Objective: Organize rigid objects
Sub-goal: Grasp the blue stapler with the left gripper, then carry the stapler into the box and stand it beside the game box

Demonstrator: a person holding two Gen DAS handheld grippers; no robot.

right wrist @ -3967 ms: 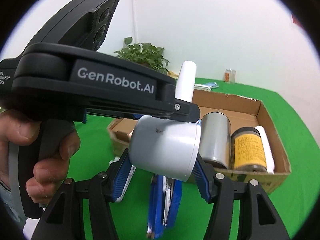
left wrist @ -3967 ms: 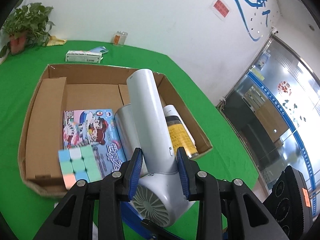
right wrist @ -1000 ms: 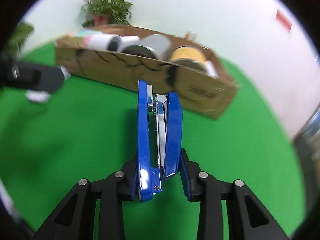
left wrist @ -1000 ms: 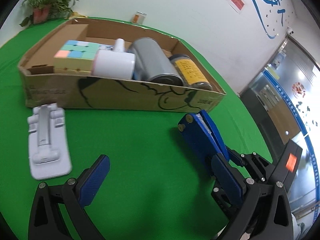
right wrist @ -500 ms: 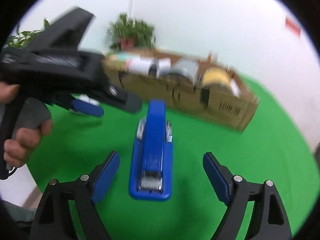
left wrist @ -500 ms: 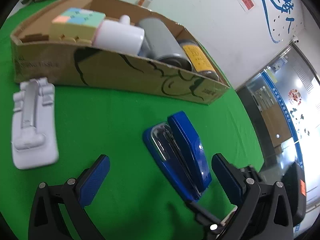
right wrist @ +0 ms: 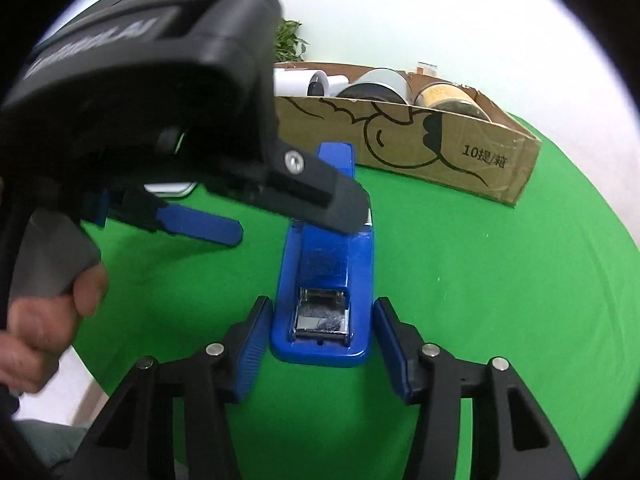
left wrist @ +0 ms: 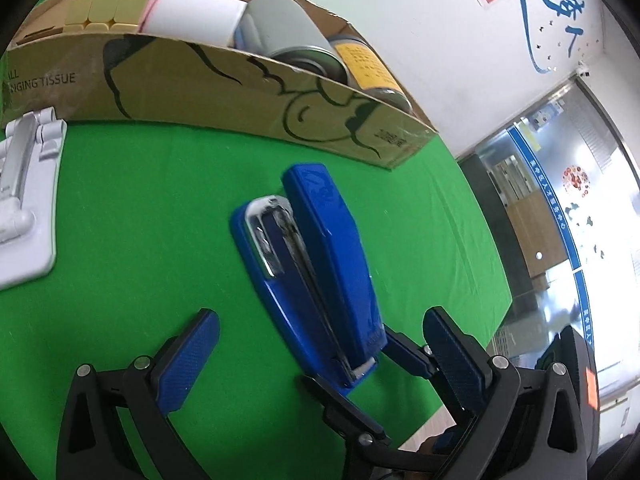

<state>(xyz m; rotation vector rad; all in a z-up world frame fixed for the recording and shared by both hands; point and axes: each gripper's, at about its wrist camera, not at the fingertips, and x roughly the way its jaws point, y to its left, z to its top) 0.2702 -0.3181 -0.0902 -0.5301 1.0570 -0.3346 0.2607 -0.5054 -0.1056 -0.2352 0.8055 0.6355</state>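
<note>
The cardboard box (left wrist: 224,92) is sitting at the far side of the green table (left wrist: 132,240), holding a pastel cube (left wrist: 116,4), a white cylinder (left wrist: 196,16), a grey can (left wrist: 288,32) and a yellow-labelled jar (left wrist: 364,64). The blue stapler (right wrist: 324,272) is lying near the box. The right gripper (right wrist: 320,340) has just been closing around the stapler's near end, its pads beside it but apart. The left gripper (left wrist: 316,360) is standing wide open, holding nothing.

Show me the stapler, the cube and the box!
stapler (left wrist: 332,256): left wrist view, on its blue top arm.
cube (left wrist: 116,4): left wrist view, on its pastel top face.
box (right wrist: 460,160): right wrist view, on its printed front wall.
</note>
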